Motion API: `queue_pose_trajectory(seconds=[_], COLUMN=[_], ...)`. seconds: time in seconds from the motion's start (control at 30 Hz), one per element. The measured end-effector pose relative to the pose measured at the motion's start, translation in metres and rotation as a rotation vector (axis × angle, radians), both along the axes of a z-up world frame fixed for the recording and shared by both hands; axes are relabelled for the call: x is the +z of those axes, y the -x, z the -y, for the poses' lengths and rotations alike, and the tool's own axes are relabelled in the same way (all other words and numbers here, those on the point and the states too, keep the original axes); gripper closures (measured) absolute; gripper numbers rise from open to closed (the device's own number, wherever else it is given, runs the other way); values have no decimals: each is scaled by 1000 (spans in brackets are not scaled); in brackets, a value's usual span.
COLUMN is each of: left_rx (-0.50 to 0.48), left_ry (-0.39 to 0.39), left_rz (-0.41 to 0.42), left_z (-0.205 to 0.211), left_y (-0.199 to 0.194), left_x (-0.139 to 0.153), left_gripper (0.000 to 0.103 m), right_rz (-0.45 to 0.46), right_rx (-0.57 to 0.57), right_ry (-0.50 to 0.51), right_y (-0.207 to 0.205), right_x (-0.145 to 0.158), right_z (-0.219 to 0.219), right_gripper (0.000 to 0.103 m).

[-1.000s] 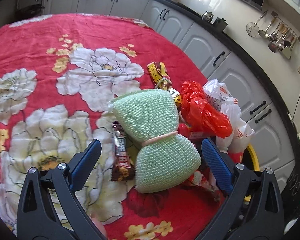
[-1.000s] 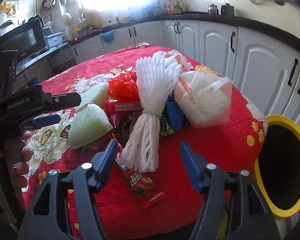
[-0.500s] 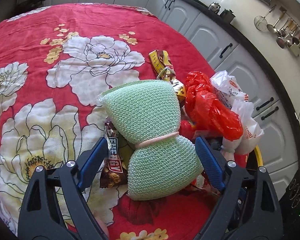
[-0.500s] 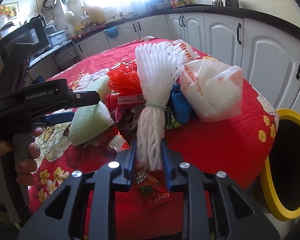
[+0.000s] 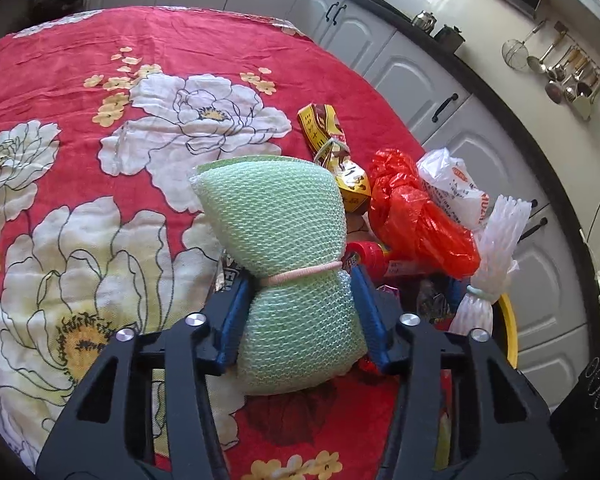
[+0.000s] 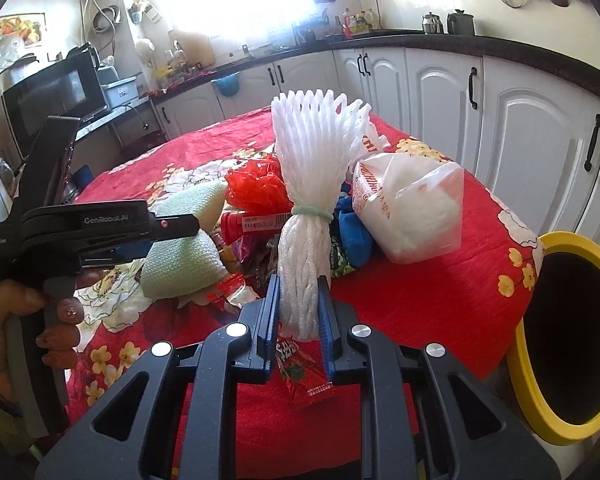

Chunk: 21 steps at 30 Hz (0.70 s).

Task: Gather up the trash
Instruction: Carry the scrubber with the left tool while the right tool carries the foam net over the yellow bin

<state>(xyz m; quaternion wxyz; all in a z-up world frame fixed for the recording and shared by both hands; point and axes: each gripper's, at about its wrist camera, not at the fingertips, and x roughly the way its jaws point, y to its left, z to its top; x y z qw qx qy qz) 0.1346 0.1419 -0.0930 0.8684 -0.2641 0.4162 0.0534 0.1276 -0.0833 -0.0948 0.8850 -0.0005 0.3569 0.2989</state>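
Now green mesh bundle [image 5: 288, 264] pinched in left tongs [image 5: 302, 292], white foam net [image 6: 304, 264] in right tongs [image 6: 298, 300].

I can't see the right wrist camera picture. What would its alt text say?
The right gripper pinches a white foam net bundle upright over a red flowered tablecloth strewn with bags and wrappers. At left, a hand holds the left gripper closed around a green mesh bundle; a yellow-rimmed bin stands at right.
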Motion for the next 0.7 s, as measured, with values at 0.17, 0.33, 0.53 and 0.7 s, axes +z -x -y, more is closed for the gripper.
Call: queue_pose_trajectory(seconds=[0.17, 0.33, 0.53, 0.7], left_rx=[-4, -4, -19, -36], left_ry=[2, 17, 11, -26], left_rz=[18, 38, 92, 157], left_z=[-6, -12, -10, 0], left_y=[8, 20, 33, 40], left_x=[8, 16, 36, 59], left_gripper=[68, 69, 70, 70], right_rz=[12, 32, 53, 78], right_rx=[3, 7, 3, -6], right_ry=[-8, -15, -28, -40], right_y=[5, 11, 15, 19], right_x=[3, 9, 18, 29], right_z=[5, 10, 17, 24], right_gripper=[86, 86, 86, 86])
